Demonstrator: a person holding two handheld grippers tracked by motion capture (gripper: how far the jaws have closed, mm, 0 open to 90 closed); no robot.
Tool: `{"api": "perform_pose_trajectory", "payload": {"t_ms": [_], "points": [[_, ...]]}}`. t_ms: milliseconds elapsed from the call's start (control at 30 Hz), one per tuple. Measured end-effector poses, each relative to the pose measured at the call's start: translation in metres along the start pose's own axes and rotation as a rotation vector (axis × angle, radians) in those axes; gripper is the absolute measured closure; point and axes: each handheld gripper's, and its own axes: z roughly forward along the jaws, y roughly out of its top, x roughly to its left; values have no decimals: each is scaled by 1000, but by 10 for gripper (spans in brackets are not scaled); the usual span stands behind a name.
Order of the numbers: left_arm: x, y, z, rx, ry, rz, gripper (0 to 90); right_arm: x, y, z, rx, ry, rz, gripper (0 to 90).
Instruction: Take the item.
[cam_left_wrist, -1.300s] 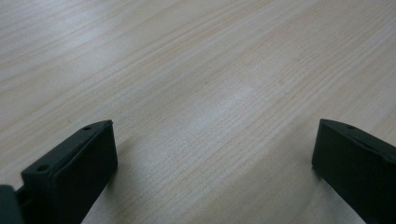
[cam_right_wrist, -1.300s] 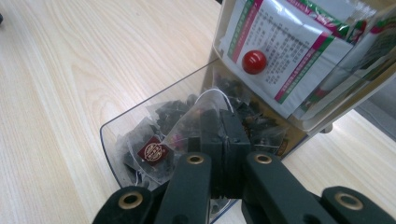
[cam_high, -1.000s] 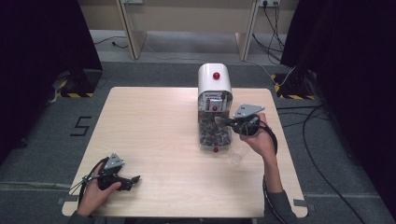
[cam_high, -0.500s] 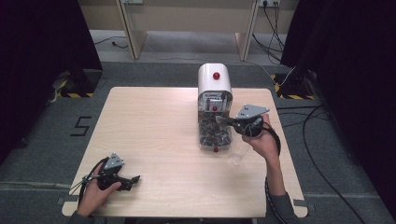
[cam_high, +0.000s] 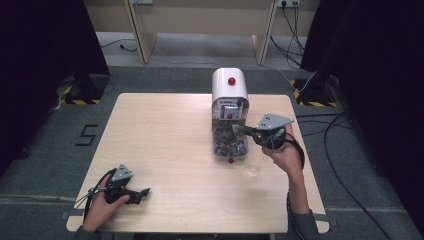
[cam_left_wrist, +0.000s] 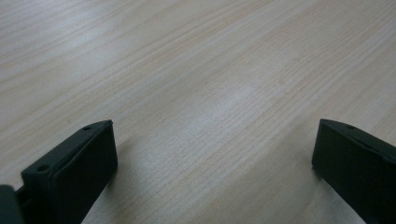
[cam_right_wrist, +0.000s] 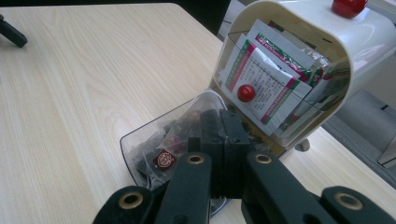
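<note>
High view, near edge first: left gripper (cam_high: 142, 192) rests at lower left of the table (cam_high: 165, 130), same spot as a second ago. Left gripper view shows its jaws wide apart over bare wood, nothing between them.

Right of centre: small clear cup (cam_high: 255, 170) stands just below the right hand, untouched.

Right gripper (cam_high: 239, 129) has shifted only slightly over the last second. Its tips are over the clear drawer (cam_high: 229, 145) pulled out from the white dispenser (cam_high: 229, 90), at centre frame.

Right gripper view: jaws pressed fully together, tips down among the dark sachets (cam_right_wrist: 161, 158) in the drawer. Cannot tell whether a thin sachet is pinched between them.

Judgement: pick from the drawer is at the grasp stage. Nothing lifted clear yet, cup likely the destination.
</note>
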Motion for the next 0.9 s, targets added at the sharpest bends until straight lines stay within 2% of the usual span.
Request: {"api": "perform_pose_trajectory", "payload": {"t_ms": [300, 567, 900], "points": [[0, 0, 0, 0, 0, 0, 0, 5, -2, -16, -13, -22, 2, 900], [0, 0, 0, 0, 0, 0, 0, 10, -8, -22, 17, -27, -14, 900], [0, 0, 0, 0, 0, 0, 0, 13, -19, -38, 29, -37, 1, 900]]}}
